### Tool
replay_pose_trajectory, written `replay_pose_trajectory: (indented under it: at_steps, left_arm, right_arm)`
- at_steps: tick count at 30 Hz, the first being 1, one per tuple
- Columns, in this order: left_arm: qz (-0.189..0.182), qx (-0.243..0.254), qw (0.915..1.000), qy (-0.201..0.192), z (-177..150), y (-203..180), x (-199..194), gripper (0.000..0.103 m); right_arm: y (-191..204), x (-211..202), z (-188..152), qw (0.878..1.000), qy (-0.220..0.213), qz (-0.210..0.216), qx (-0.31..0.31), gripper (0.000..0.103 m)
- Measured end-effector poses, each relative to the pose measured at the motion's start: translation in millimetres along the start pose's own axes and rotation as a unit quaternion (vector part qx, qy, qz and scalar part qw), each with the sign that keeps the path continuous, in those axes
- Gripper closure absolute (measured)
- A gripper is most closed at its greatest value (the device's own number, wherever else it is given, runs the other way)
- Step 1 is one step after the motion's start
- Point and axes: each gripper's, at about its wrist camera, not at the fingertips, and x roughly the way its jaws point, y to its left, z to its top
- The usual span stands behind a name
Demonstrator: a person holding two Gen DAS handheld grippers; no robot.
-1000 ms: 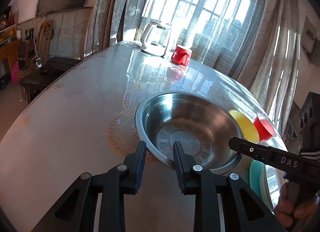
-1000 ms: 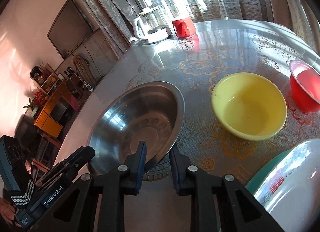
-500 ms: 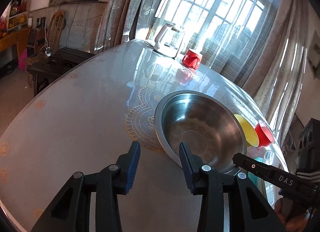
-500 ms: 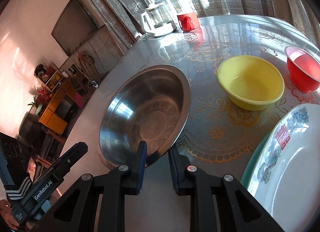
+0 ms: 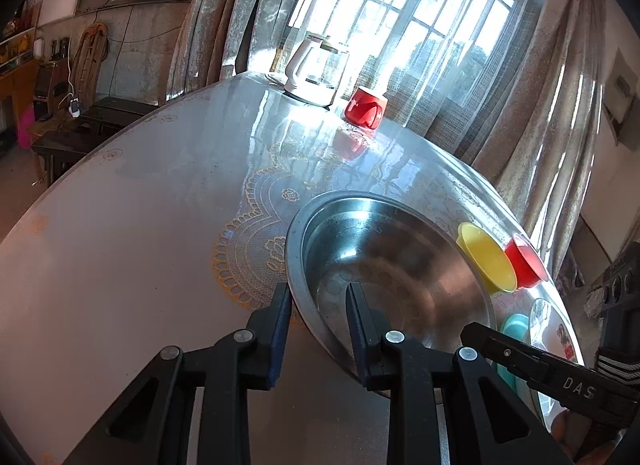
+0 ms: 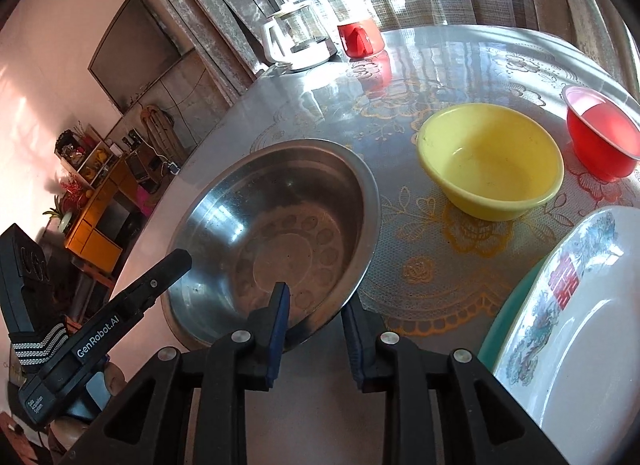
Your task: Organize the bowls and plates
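A large steel bowl [image 5: 392,265] [image 6: 280,233] sits on the round table. My left gripper [image 5: 318,307] straddles its near left rim, one finger outside and one inside, jaws apart and not pressed on it. My right gripper [image 6: 314,315] straddles the near right rim the same way. A yellow bowl [image 6: 490,159] [image 5: 486,257] and a red bowl [image 6: 602,133] [image 5: 524,261] stand beyond the steel bowl to the right. A white patterned plate [image 6: 576,325] lies on a teal plate [image 6: 508,313] at the near right.
A glass kettle on a white base [image 5: 316,73] [image 6: 296,41] and a red mug [image 5: 364,107] [image 6: 360,39] stand at the table's far edge by the curtained window. Low furniture and shelves stand left of the table [image 6: 440,65].
Both grippers have moved forward onto the steel bowl's near rim. The left gripper has swung right and now has one finger inside the bowl. The right jaws have opened a little wider.
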Motion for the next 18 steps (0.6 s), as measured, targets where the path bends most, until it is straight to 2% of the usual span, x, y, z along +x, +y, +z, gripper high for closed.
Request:
replay_pose_trajectory:
  at_steps: [3, 9, 14, 18]
  left_arm:
    - [0.015, 0.009, 0.9998, 0.004, -10, 0, -13, 0.076]
    - [0.023, 0.006, 0.9997, 0.006, -29, 3, -37, 0.076]
    - [0.037, 0.012, 0.9992, 0.007, -39, 3, -44, 0.076]
    - [0.060, 0.016, 0.9979, -0.017, -36, -1, -58, 0.074]
  right_arm:
    - [5, -10, -7, 1.000, 0.001, 0.014, -0.012, 0.077]
    - [15, -24, -26, 0.999, 0.004, 0.029, -0.023, 0.077]
    - [16, -18, -40, 0.999, 0.015, 0.023, -0.030, 0.077]
    - [14, -20, -41, 0.999, 0.018, 0.036, -0.019, 0.076]
